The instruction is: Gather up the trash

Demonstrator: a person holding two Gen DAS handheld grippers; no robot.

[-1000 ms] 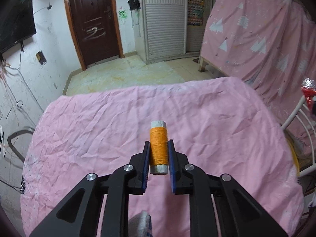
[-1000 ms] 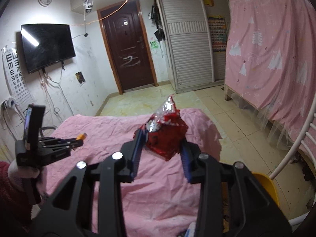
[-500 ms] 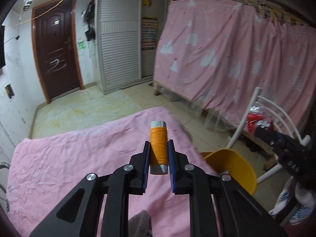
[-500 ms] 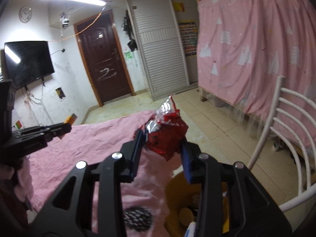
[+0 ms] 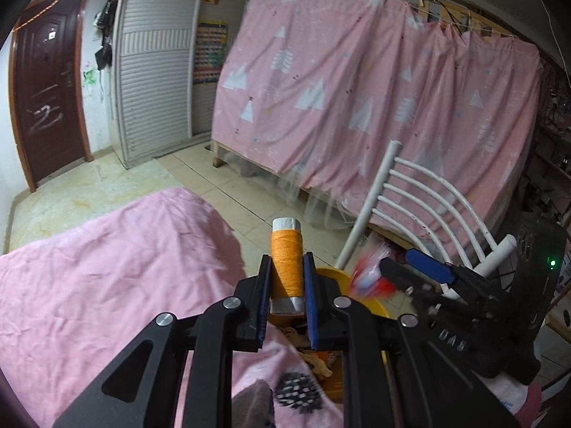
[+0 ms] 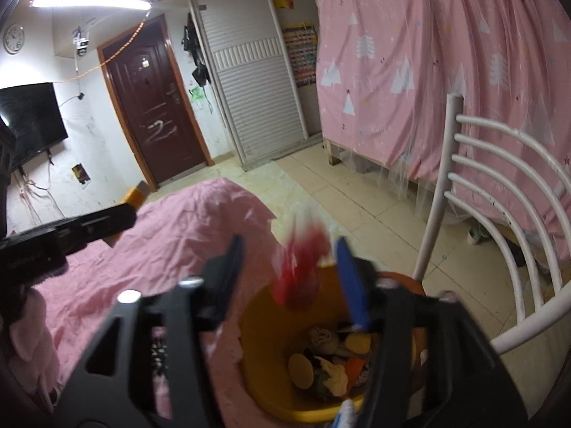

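Note:
My left gripper [image 5: 285,278] is shut on an orange thread spool [image 5: 285,267] with grey ends, held upright near the bed's right edge, just left of the yellow bin [image 5: 374,306]. My right gripper [image 6: 291,267] has its jaws spread apart above the yellow bin [image 6: 257,331]. A red foil wrapper [image 6: 299,274], blurred, is between the open fingers over the bin's mouth. It also shows as a red and white blur in the left wrist view [image 5: 369,278]. The bin holds several scraps of trash [image 6: 328,360].
A pink bedsheet [image 5: 107,267] covers the bed left of the bin. A white metal chair [image 6: 499,221] stands right of the bin. A pink curtained bunk [image 5: 374,89] lies behind, with tiled floor [image 6: 321,192], a dark door [image 6: 153,114] and a wardrobe beyond.
Both grippers swung right from over the bed to the yellow bin. The right gripper's jaws have opened and the red wrapper has come loose between them. The left still holds the spool.

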